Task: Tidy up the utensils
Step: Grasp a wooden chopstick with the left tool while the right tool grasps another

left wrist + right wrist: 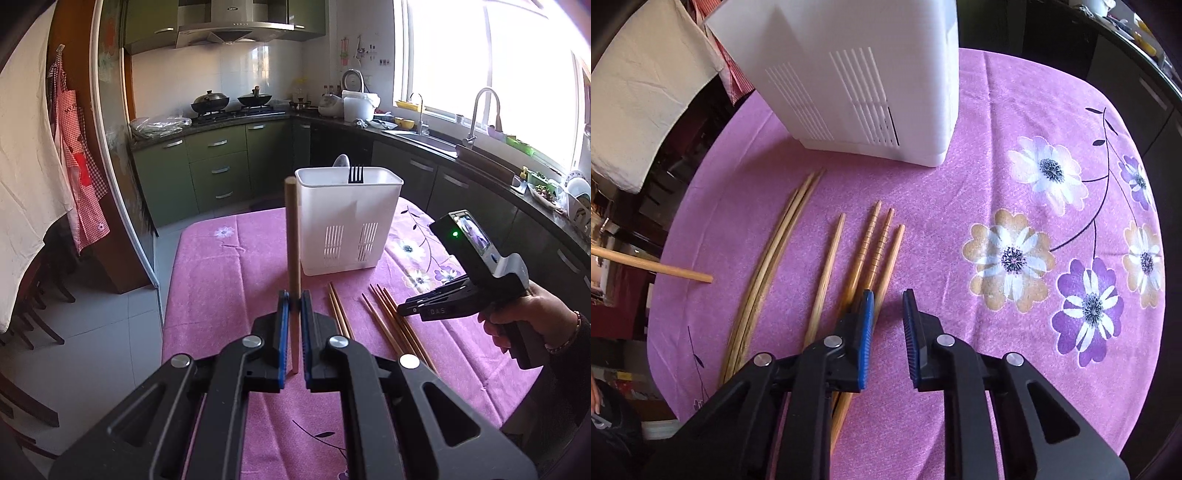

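The left tool (294,295) clamps a wooden stick (292,236) upright. The right tool (888,295) hangs unclenched over loose chopsticks (827,258) lying on the pink flowered desk (960,206); nothing sits between its pads. Beyond stands a white utensil caddy (347,221) holding a black fork (355,174); a spoon behind it is mostly hidden.
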A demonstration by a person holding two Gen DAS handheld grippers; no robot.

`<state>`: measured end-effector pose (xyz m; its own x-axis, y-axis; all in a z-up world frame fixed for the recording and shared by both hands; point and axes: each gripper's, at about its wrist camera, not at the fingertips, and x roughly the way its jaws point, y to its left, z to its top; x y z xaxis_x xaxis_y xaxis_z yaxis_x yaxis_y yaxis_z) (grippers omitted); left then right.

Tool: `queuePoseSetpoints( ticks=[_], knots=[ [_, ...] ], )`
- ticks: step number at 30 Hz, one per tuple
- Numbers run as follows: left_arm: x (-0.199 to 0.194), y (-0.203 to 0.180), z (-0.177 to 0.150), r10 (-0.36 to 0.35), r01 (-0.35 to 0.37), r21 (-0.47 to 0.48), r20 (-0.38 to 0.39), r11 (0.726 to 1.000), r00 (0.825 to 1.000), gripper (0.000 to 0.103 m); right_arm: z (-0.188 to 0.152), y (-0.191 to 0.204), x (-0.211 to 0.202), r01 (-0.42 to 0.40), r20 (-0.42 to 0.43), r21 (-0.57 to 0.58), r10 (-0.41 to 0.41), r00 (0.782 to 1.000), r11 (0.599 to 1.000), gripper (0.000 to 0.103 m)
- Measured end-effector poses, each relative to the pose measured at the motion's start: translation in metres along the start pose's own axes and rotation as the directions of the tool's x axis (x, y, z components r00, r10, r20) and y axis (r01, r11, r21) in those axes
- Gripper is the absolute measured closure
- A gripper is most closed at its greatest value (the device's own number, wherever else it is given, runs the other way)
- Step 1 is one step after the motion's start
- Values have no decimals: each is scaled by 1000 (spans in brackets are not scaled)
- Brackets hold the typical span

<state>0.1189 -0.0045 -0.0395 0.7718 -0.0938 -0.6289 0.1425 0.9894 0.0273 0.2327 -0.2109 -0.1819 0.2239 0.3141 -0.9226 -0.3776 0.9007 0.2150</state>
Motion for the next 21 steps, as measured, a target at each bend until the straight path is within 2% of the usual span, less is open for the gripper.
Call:
queuePoseSetpoints(
  ticks=[5,9,14,18,21],
  knots=[
    [0,0,0,-6,6,5,1,1000,1000,97,7,22,7,67,-35,-54,-69,997,996,86],
    [0,0,0,-9,9,9,4,1000,1000,97,12,43,14,138,-23,-106,-141,990,985,93],
    [1,0,1,-15,15,14,-2,1000,1000,96,8,43,9,102,8,-76,-101,995,992,97],
    [3,-2,1,-11,11,22,-10,1000,1000,97,2,35,-31,52,120,-41,-46,992,998,97],
    [3,-1,3,-10,11,17,-13,1000,1000,97,-7,31,-83,19,265,-25,-12,964,1000,97]
  ],
)
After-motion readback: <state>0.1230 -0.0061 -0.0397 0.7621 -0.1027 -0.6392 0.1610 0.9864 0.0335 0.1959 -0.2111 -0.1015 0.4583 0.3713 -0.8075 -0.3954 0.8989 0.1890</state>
